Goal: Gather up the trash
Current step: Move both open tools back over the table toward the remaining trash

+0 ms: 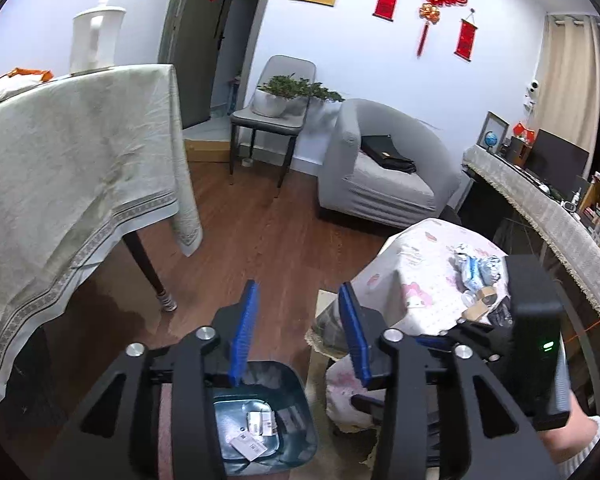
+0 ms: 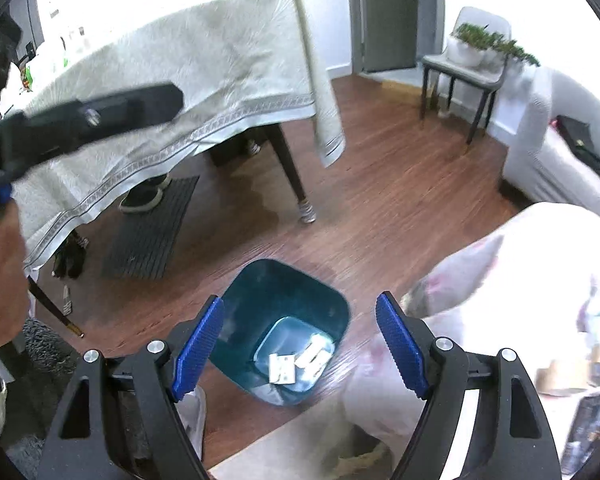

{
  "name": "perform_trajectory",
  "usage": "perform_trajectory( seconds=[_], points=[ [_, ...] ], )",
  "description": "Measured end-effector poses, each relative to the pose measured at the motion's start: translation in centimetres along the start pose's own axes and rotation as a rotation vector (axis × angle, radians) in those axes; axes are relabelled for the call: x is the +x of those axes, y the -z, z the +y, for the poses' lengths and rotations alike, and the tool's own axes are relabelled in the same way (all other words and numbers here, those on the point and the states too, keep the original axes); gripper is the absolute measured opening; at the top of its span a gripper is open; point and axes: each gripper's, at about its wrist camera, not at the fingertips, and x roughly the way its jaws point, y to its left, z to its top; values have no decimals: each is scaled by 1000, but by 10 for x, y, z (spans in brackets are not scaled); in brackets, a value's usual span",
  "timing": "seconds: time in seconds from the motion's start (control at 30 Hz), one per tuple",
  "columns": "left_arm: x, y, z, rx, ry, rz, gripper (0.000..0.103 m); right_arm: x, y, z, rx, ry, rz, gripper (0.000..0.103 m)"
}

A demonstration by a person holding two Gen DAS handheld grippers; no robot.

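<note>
both grippers spread and empty: left gripper (image 1: 300,304) low centre above the teal bin (image 1: 260,420), right gripper (image 2: 300,336) over paper scraps (image 2: 300,360) inside.

Surfaces we see
Bin (image 2: 332,300): glossy teal plastic; floor (image 2: 400,184): smooth wood planks; tablecloth (image 1: 72,152): matt woven cloth; pads (image 2: 198,350): ribbed blue rubber-like.

A white jug (image 1: 96,38) stands on the big clothed table (image 1: 72,160). A potted plant (image 1: 276,96) sits on the chair (image 1: 278,120); a black bag (image 1: 388,152) lies on the armchair (image 1: 380,188).
</note>
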Motion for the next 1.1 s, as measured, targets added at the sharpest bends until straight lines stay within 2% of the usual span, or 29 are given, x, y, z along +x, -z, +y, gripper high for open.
perform_trajectory(
  seconds=[0.13, 0.33, 0.53, 0.77, 1.1],
  points=[
    [8, 0, -17, 31, 30, 0, 56, -28, 9, -19, -9, 80, -42, 79],
    [32, 3, -46, 76, 71, 24, 61, -58, 24, -58, 31, 160, -83, 79],
    [63, 13, -77, 134, 101, 65, 62, -83, 44, -97, 78, 242, -119, 79],
    [87, 28, -121, 261, 188, 98, 62, -112, 71, -134, 140, 317, -143, 79],
    [119, 52, -175, 373, 274, 148, 64, -134, 104, -167, 205, 352, -142, 79]
  ],
)
